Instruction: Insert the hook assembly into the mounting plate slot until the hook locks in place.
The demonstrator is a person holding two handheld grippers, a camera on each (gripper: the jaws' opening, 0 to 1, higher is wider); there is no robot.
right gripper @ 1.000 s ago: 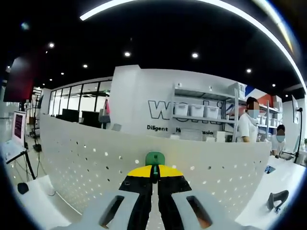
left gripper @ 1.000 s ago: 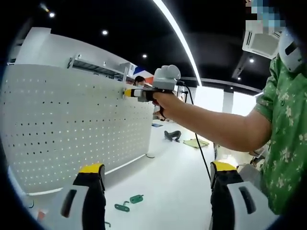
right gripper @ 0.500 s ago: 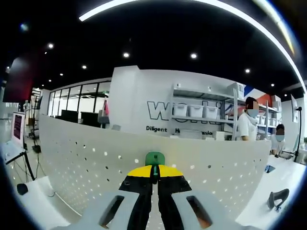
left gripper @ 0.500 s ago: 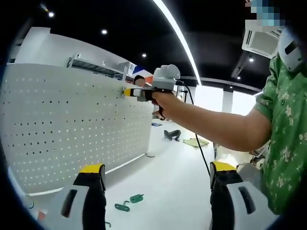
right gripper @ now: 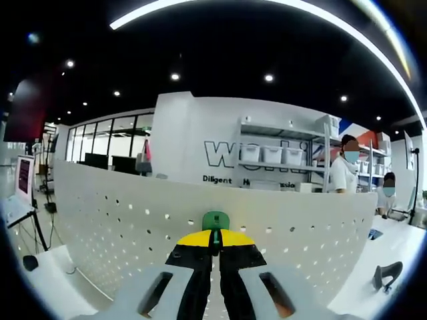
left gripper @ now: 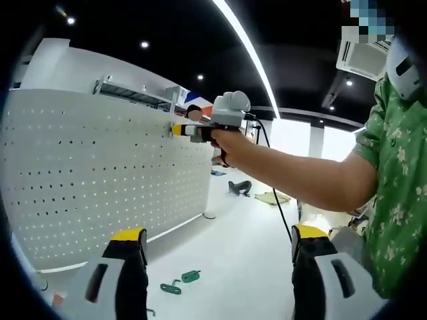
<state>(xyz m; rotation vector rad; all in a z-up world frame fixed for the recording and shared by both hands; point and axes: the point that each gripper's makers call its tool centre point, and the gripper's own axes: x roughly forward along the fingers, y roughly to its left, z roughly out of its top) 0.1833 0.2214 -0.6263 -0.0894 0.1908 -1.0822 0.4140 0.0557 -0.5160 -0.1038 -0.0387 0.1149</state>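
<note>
Two tongs: right [right gripper: 215, 235] clamps upright green hook [right gripper: 215, 220] at pegboard [right gripper: 120, 220]; left [left gripper: 217, 233] apart.

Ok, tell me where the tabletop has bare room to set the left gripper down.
Bare white table runs from the pegboard's foot out toward the person's arm, beyond the two green hooks. It is crowded near those hooks, between the left gripper's jaws.
</note>
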